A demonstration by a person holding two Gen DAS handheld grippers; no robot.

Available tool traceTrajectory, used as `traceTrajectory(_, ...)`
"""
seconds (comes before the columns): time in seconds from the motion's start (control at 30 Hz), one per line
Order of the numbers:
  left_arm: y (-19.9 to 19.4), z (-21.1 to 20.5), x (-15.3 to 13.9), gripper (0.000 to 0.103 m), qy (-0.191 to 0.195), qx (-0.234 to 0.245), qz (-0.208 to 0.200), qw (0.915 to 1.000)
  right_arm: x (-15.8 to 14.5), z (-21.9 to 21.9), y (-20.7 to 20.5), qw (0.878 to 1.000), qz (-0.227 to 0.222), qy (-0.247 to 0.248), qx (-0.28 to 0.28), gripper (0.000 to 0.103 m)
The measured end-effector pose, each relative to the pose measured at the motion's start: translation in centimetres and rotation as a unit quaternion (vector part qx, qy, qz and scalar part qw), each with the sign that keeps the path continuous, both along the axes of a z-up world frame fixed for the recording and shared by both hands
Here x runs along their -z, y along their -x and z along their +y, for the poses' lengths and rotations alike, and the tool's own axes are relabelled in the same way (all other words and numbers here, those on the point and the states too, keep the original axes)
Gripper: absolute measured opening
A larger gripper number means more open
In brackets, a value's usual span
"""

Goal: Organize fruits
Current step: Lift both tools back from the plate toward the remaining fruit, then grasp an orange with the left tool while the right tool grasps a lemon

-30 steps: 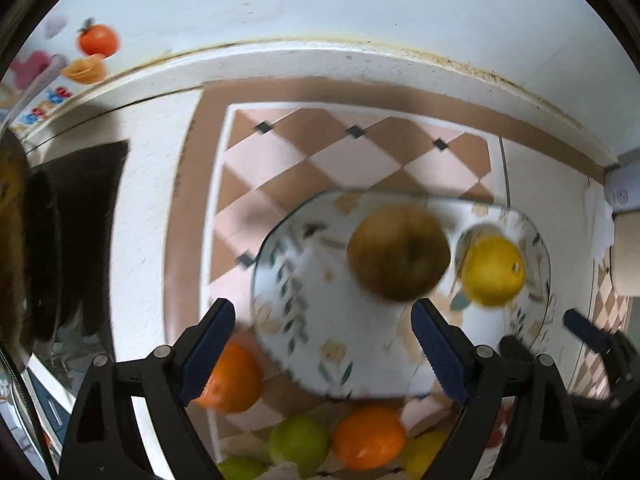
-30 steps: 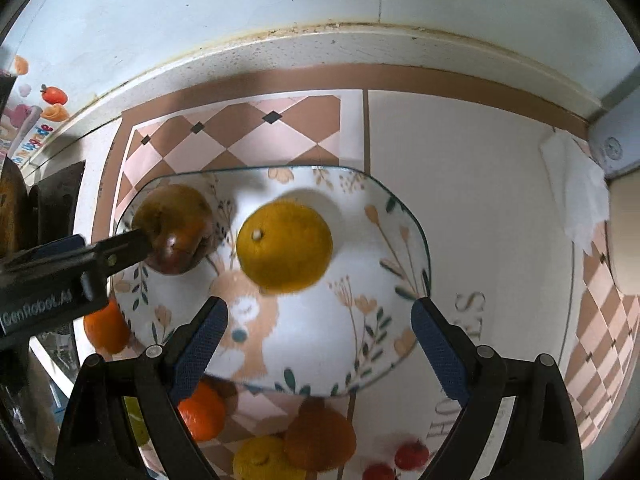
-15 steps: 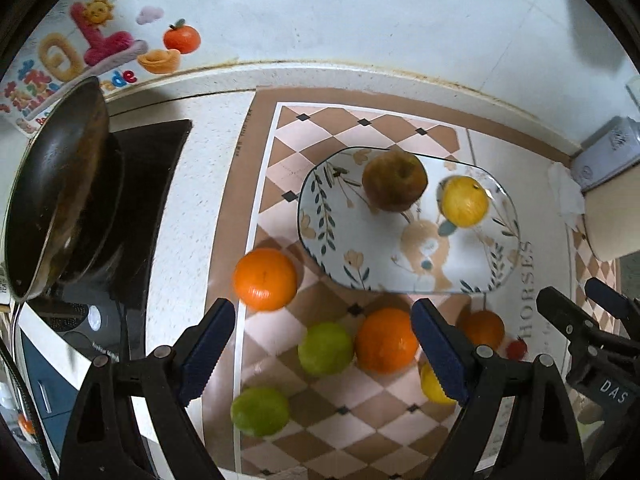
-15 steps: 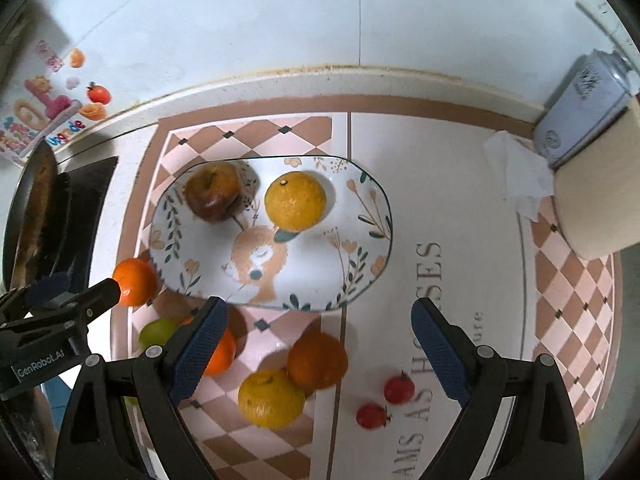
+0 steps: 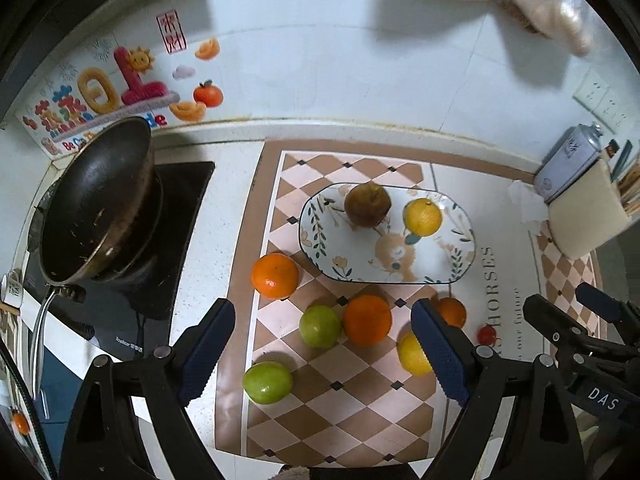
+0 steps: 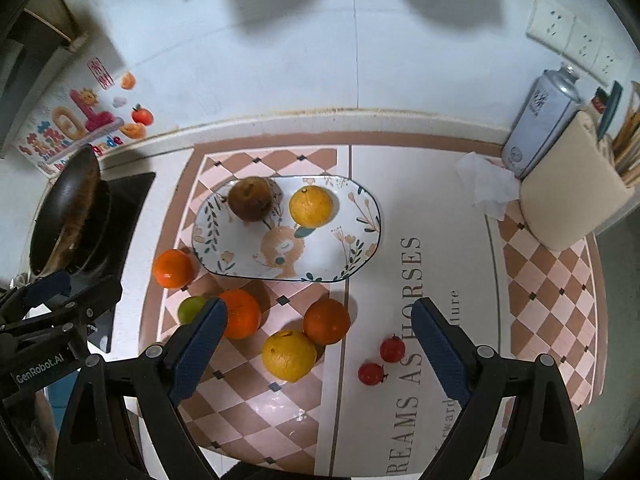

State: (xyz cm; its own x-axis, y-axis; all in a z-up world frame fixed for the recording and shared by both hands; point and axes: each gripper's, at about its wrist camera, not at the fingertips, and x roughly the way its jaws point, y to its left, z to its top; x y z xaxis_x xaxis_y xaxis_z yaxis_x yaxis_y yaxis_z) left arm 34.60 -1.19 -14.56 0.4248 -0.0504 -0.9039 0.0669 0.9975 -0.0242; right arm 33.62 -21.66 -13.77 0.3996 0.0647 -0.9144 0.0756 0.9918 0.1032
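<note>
Only two fruits are on the plate (image 6: 366,240) so far: a brown apple (image 6: 251,199) and a yellow citrus (image 6: 311,206). Oranges, limes and little red ones sit loose on the mat (image 6: 552,280). Left gripper (image 5: 322,354) and right gripper (image 6: 320,350) both hang wide open, empty.

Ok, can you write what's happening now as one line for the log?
left gripper: open | right gripper: open | plate: brown fruit, yellow fruit

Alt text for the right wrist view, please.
The open, empty right gripper hangs above a checkered mat where a floral plate holds a brown apple and a yellow citrus. More citrus and two small red fruits lie loose in front of it.
</note>
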Motion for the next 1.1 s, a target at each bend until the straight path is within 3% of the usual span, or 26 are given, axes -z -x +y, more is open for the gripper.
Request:
traceTrajectory(0.27, 2.1, 0.0, -1.8, 0.09, 0.0, 0.004, -0.027, 0.9996, -2.8, 0.5, 2.5, 0.999, -0.026, -0.02, 0.004, 0.095)
traceTrajectory(0.43, 1.9, 1.0, -1.1, 0.092, -0.021, -0.014, -0.034, 0.9991, -1.9, 0.7, 2.7, 0.999, -0.024, -0.045, 0.014, 0.095)
traceTrajectory(0.47, 1.6, 1.4, -0.5, 0.102, -0.029, -0.021, -0.031, 0.9988, -0.6, 0.7, 2.6, 0.998, -0.01, -0.052, 0.016, 0.095)
traceTrajectory(0.73, -0.6, 4.4, 6.8, 0.103, -0.065, -0.051, 0.055, 0.9951, 13.4, 1.4, 0.4, 0.986, 0.12, -0.115, 0.029, 0.095)
traceTrajectory(0.83, -1.4, 4.4, 9.2, 0.103, -0.068, -0.052, 0.085, 0.9928, 17.0, 2.0, -0.1, 0.982, 0.145, -0.117, 0.034, 0.093)
traceTrajectory(0.97, -2.5, 2.6, 11.1, 0.103, -0.063, -0.028, 0.105, 0.9921, 19.7, 3.1, -0.6, 0.98, 0.164, -0.109, 0.02, 0.082)
traceTrajectory(1.03, -3.3, 0.8, 11.9, 0.103, -0.062, 0.002, 0.113, 0.9917, 20.6, 3.5, -0.4, 0.983, 0.163, -0.09, 0.009, 0.066)
traceTrajectory(1.1, -4.1, -1.3, 12.7, 0.103, -0.074, 0.037, 0.121, 0.9892, 20.5, 3.2, -0.1, 0.983, 0.161, -0.092, 0.006, 0.066)
